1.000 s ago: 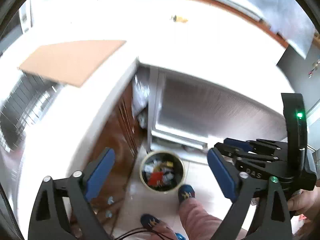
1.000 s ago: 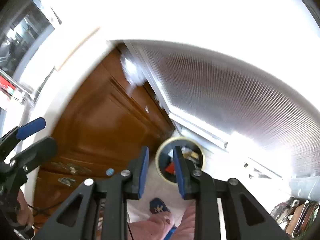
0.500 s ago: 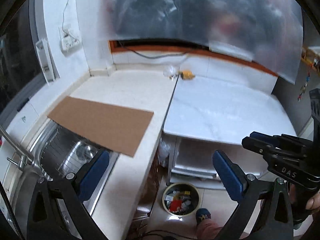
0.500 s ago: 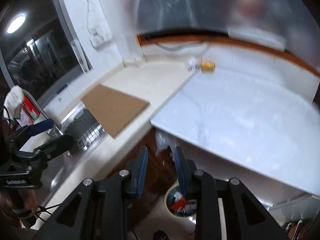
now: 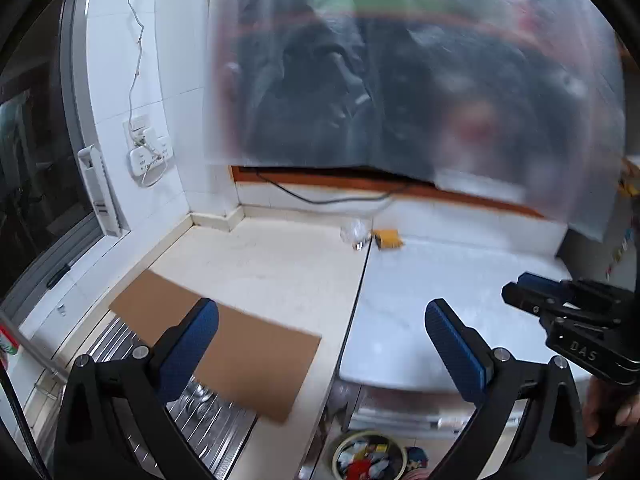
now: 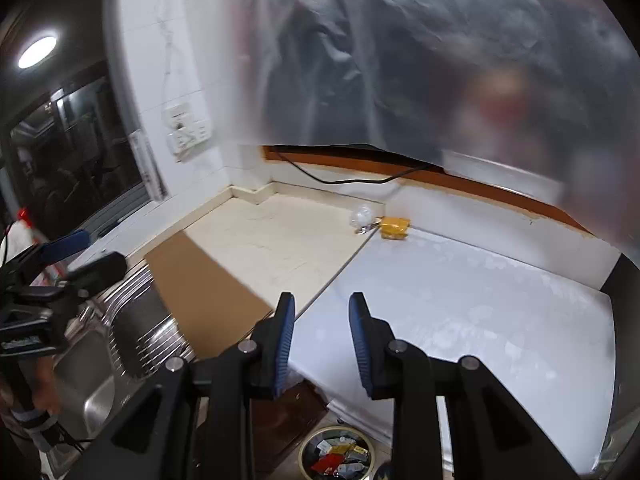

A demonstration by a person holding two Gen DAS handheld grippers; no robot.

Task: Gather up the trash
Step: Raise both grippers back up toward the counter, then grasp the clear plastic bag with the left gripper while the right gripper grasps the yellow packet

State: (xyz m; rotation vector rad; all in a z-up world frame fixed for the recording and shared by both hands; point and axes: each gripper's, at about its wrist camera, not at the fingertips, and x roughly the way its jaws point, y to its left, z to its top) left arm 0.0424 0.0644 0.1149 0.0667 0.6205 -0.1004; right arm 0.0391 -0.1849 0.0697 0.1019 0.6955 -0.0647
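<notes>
A yellow wrapper (image 5: 387, 238) and a crumpled clear plastic piece (image 5: 354, 231) lie at the back of the counter, by the seam between the beige top and the white top. They also show in the right wrist view, the yellow wrapper (image 6: 394, 227) and the clear plastic (image 6: 362, 216). A round trash bin (image 5: 368, 455) with several wrappers stands on the floor below; it also shows in the right wrist view (image 6: 337, 454). My left gripper (image 5: 320, 344) is open wide and empty. My right gripper (image 6: 321, 334) is open a little and empty. Both are held above the counter's front edge.
A brown cardboard sheet (image 5: 236, 344) lies over the steel sink's (image 6: 92, 376) drainboard at left. A black cable (image 5: 320, 200) runs along the back wall. A hanging plastic sheet (image 5: 400, 80) covers the wall above. Wall sockets (image 5: 146, 152) sit at left.
Both grippers have tilted up from the floor bin to the countertop. The right gripper's jaws have opened slightly. The bin now sits at the bottom edge of both views.
</notes>
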